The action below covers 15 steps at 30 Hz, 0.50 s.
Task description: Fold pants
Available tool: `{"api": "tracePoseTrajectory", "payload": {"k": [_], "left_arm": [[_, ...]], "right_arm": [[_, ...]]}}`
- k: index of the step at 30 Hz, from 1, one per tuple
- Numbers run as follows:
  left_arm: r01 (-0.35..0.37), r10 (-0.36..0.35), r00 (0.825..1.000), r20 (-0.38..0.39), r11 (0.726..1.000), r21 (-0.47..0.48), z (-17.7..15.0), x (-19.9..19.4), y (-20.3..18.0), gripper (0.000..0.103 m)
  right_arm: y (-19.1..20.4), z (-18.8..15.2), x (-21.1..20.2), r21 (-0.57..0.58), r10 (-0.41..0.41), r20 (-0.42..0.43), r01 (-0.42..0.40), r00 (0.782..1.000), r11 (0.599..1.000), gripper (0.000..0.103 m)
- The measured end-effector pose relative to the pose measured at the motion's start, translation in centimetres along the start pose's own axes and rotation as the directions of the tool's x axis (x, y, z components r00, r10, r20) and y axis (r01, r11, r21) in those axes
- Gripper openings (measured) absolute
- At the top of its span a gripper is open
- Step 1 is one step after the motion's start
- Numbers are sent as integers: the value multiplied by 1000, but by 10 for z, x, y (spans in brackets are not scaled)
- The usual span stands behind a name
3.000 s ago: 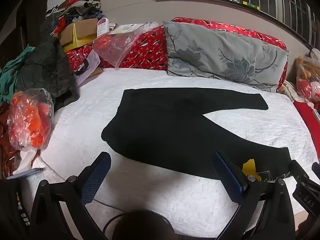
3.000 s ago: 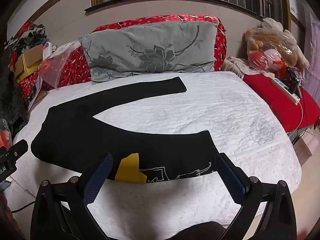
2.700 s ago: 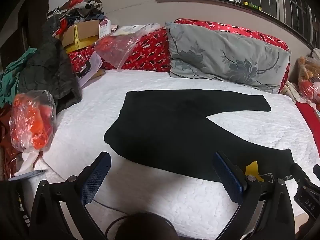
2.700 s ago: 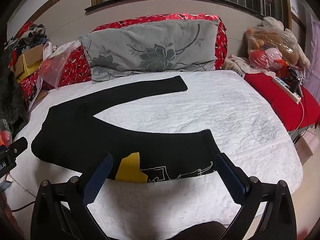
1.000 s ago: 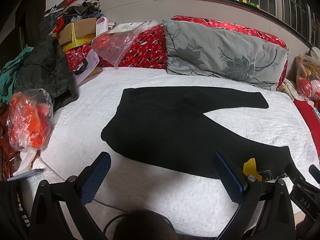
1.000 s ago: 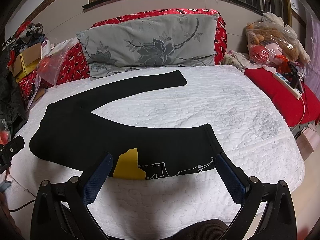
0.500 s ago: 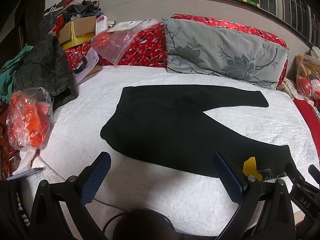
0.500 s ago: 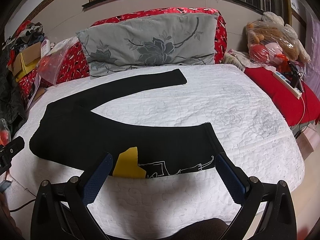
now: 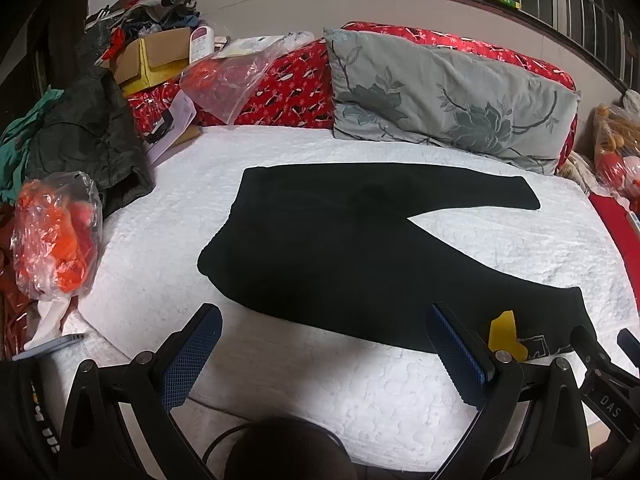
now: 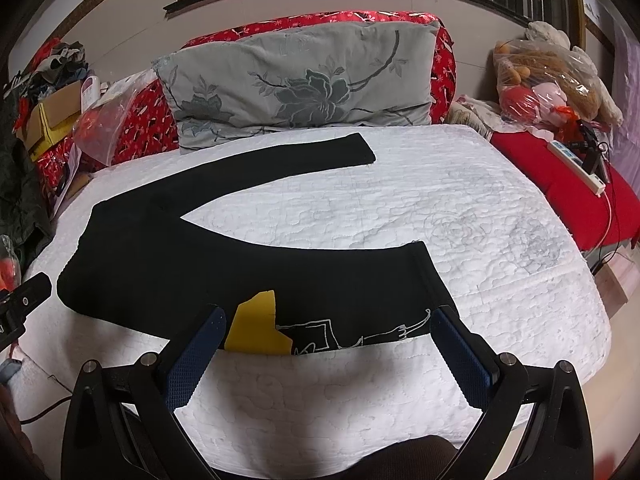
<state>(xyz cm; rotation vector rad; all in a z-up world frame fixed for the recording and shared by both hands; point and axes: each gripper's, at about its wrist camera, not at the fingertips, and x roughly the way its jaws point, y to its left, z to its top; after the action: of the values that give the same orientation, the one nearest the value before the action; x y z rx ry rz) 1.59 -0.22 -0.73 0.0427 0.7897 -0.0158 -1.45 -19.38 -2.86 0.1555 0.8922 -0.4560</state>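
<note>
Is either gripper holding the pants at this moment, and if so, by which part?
Nothing is held. The left gripper and right gripper are both open above the near edge of the bed, and the black pants lie spread flat, untouched.

The pants (image 9: 320,248) lay flat on the bed (image 9: 160,248), waist to the left, legs spread rightward, one toward the pillow (image 9: 448,100) behind, one along the near edge. A patch (image 10: 256,324) sat on the near leg. Bags (image 9: 56,236) and clothes (image 9: 88,136) crowded the bed's left; a toy bag (image 10: 552,76) stood right.
</note>
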Motion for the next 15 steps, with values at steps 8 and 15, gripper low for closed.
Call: {"api": "tracePoseTrajectory", "payload": {"k": [8, 15], "left_arm": [[-5, 5, 1000, -21, 1000, -4, 6, 11, 0, 102], [-31, 32, 997, -68, 999, 11, 22, 30, -5, 102]], "right_arm": [[2, 7, 5, -5, 3, -6, -3, 1000, 1000, 103], [8, 21, 15, -31, 43, -30, -44, 999, 999, 103]]}}
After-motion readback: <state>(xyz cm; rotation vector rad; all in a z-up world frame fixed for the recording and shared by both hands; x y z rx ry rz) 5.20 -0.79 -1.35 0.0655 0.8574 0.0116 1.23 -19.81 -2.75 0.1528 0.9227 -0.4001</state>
